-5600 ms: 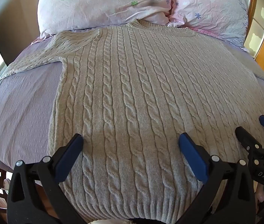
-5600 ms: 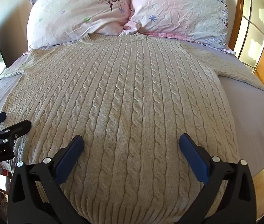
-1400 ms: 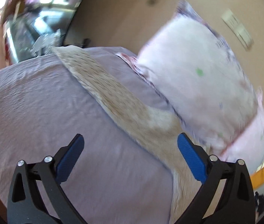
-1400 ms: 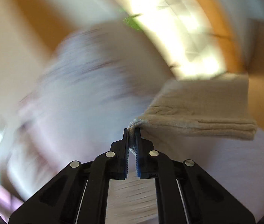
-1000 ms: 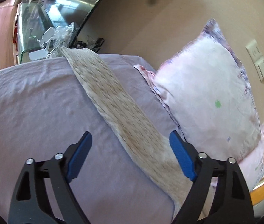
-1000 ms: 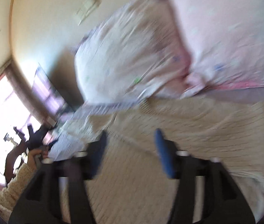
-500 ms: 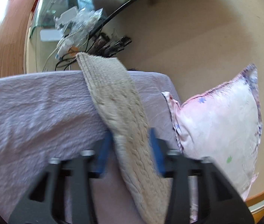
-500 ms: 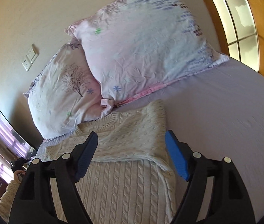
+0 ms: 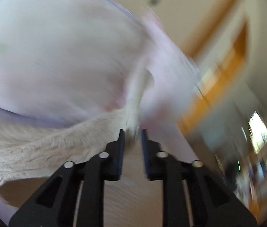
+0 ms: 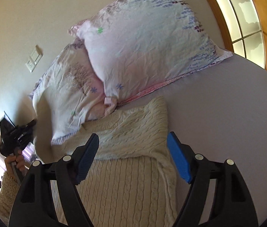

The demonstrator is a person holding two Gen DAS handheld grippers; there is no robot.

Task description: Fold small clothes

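Left tool [image 9: 132, 132] pinches a sleeve [image 9: 44, 147] of the cream cable-knit sweater [image 10: 126, 185] between nearly closed fingers, the view heavily blurred. Right tool [image 10: 133, 158] hovers with fingers spread wide above the sweater, which lies on the bed [image 10: 228, 123] below two floral pillows [image 10: 144, 37], its right sleeve folded across the chest.

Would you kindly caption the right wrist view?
Open right gripper hovers over cream cable-knit sweater, one sleeve folded in, beside two pillows.
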